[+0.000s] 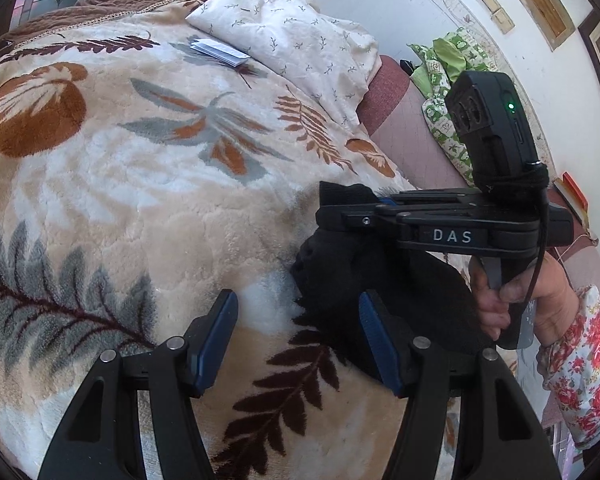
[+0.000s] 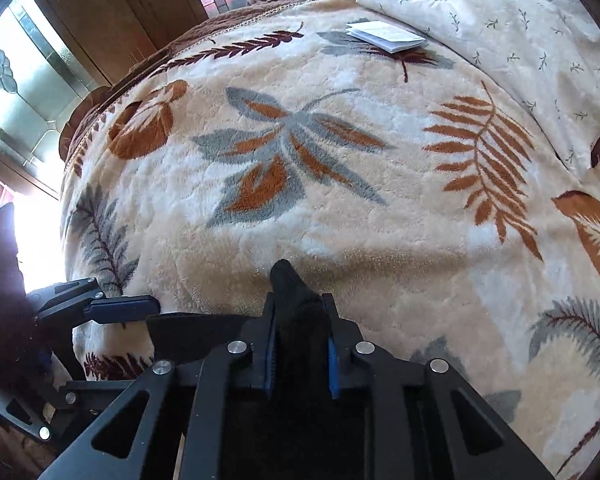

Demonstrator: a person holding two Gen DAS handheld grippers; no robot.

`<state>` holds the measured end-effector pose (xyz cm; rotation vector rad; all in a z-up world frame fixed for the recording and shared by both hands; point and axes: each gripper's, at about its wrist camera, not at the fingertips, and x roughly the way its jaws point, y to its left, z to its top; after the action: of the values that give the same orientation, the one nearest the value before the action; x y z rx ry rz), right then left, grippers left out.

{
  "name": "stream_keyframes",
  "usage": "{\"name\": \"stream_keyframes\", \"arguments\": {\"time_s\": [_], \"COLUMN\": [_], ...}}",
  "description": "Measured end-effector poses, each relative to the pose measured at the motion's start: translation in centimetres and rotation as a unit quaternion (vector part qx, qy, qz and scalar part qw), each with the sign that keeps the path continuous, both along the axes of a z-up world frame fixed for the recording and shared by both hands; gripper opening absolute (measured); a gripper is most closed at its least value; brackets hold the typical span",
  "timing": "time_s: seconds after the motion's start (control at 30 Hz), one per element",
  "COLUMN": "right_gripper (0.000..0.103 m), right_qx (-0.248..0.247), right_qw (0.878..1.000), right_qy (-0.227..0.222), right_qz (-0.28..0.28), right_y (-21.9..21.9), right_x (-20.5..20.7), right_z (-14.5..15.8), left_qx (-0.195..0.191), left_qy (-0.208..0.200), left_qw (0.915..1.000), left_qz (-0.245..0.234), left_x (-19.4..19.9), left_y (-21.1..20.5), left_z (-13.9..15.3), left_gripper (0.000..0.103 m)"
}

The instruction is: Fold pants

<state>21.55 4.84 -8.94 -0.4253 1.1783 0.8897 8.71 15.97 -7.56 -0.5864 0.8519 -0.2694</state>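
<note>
Blanket: the fleece blanket [image 2: 340,208] with leaf prints covers the bed under both my tools.
Pillow: a sprigged white pillow [image 1: 288,28] lies at the far end, overlapping the blanket's edge.
Pants: the black pants [image 1: 364,280] are bunched at the blanket's near edge, one fold lifted off the fleece.
Right gripper: my right gripper [image 2: 300,344] is pressed together on that raised black fold, cloth poking out past the blue pads.
Left gripper: my left gripper [image 1: 298,334] is spread wide with nothing between its pads, just beside the pants.
Papers: a small folded white stack [image 2: 386,36] rests near the pillow.
</note>
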Motion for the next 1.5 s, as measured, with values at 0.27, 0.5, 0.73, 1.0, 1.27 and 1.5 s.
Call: {"name": "stream_keyframes", "arguments": {"time_s": [0.27, 0.5, 0.73, 1.0, 1.27, 1.5], "right_gripper": [0.020, 0.020, 0.020, 0.020, 0.029, 0.062], "right_qx": [0.038, 0.055, 0.074, 0.116, 0.152, 0.162], "right_qw": [0.999, 0.998, 0.995, 0.987, 0.966, 0.919], "right_qy": [-0.014, -0.022, -0.023, -0.032, -0.013, -0.027], "right_qz": [-0.031, -0.037, -0.057, -0.107, -0.210, -0.358], "right_y": [-2.1, -3.0, -4.4, -10.2, -21.4, -33.5], "right_x": [-0.3, -1.3, -1.5, -1.1, -1.8, -4.4], "right_z": [2.9, 4.0, 4.9, 7.2, 5.5, 2.9], "left_qx": [-0.006, -0.001, -0.035, 0.014, 0.059, 0.093], "left_qy": [-0.017, -0.006, 0.011, -0.026, -0.011, -0.011], "left_qw": [0.9993, 0.9975, 0.9950, 0.9919, 0.9801, 0.9641], "left_qz": [-0.034, -0.071, -0.093, -0.123, -0.189, -0.248], "left_x": [0.4, 2.1, 3.1, 2.9, 2.6, -1.1], "left_y": [-2.0, -5.4, -7.0, -13.1, -21.9, -25.2], "left_z": [0.5, -0.2, -0.2, 4.0, 3.4, 3.3], "left_gripper": [0.063, 0.063, 0.014, 0.014, 0.048, 0.055]}}
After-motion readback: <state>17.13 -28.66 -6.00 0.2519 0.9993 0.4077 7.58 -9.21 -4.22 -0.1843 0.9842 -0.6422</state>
